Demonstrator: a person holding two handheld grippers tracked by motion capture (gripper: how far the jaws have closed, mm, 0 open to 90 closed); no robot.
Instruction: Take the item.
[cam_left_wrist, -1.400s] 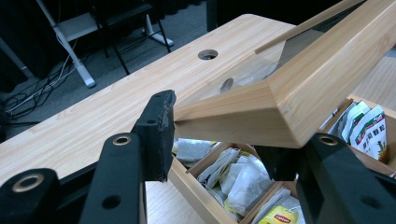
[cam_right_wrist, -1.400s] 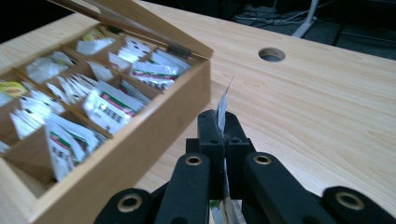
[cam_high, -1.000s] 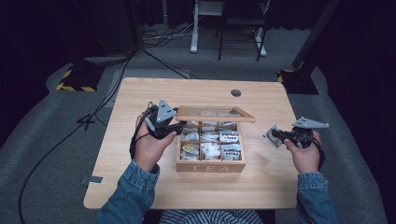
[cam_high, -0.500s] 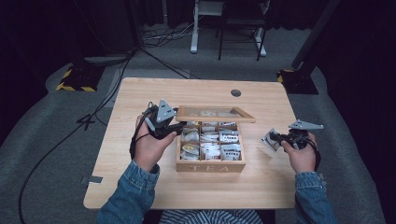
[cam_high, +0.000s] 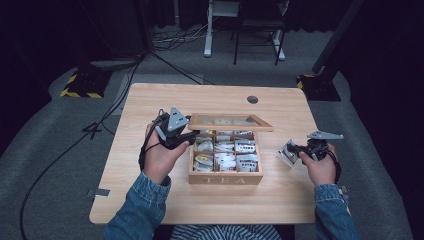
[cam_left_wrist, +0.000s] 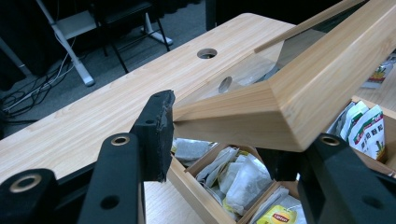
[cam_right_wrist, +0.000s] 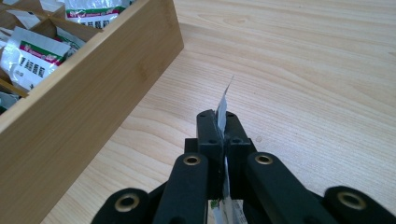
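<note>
The tea bag packet is pinched edge-on between the pressed-together jaws of the right gripper, held low over the bare table just off the right wall of the wooden tea box, at about three o'clock from it. In the right gripper view the packet stands as a thin sliver between the pads, with only a narrow strip of it caught. At about nine o'clock from the box, the left gripper clamps the front left corner of the glass-paned lid, holding it raised over the compartments full of packets; in the left gripper view one jaw presses the wooden frame edge while the other sits beneath the corner. The risk lies in both grips being slim. The packet could slip or twist out if the right hand swings quickly, since so little of it is held. The lid could slide off the pads and drop shut, because only its corner is gripped and its weight hangs toward the hinge side at twelve o'clock.
</note>
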